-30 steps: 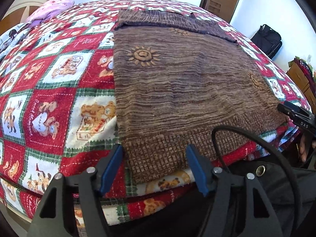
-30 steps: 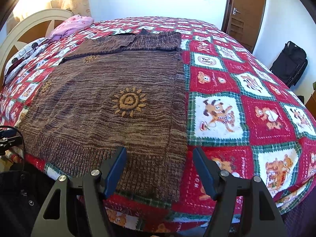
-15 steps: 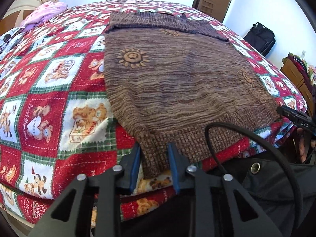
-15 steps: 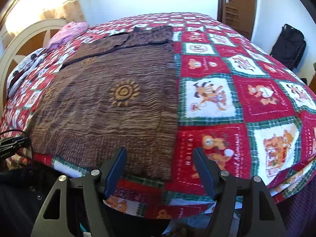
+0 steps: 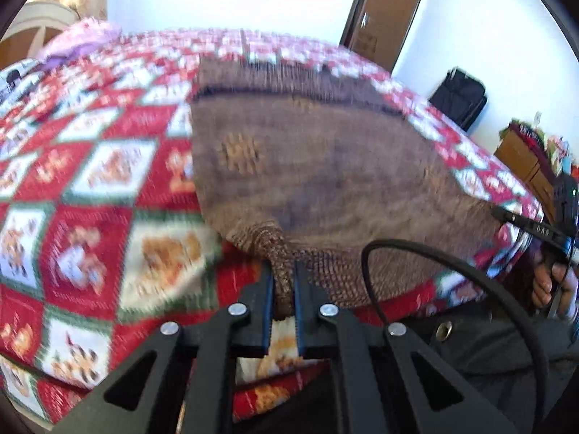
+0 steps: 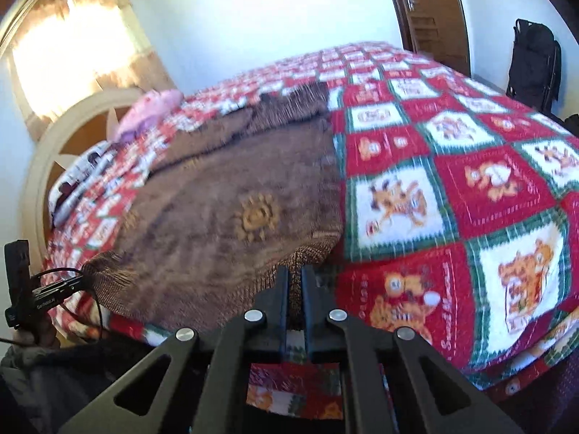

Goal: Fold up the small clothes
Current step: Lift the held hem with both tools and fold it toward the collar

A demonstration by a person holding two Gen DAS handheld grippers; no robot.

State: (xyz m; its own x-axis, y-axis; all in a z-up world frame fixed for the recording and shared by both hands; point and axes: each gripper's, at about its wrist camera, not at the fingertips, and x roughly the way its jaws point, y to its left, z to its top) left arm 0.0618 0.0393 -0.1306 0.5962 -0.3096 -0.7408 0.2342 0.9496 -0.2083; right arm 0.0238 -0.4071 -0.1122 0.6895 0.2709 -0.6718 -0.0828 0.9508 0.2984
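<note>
A brown knitted sweater [image 5: 325,166] with orange sun motifs lies spread on a bed, its ribbed hem at the near edge. My left gripper [image 5: 283,271] is shut on the hem's left corner, which bunches up between the blue pads and lifts off the blanket. In the right wrist view the same sweater [image 6: 224,217] fills the left half of the bed. My right gripper [image 6: 295,275] is shut on the hem near its right corner, the knit pinched between the black fingers. Both views are blurred by motion.
A red, green and white checked blanket [image 6: 452,199] with bear pictures covers the bed. A pink pillow [image 6: 152,112] and a round headboard [image 6: 47,166] stand at the far end. A wooden door [image 5: 383,11] and a black bag [image 5: 459,97] are beyond the bed.
Both grippers went from wide open to shut on the sweater's hem, the left first, the right in the last half second. The hem corners have lifted and both views have tilted upward.
</note>
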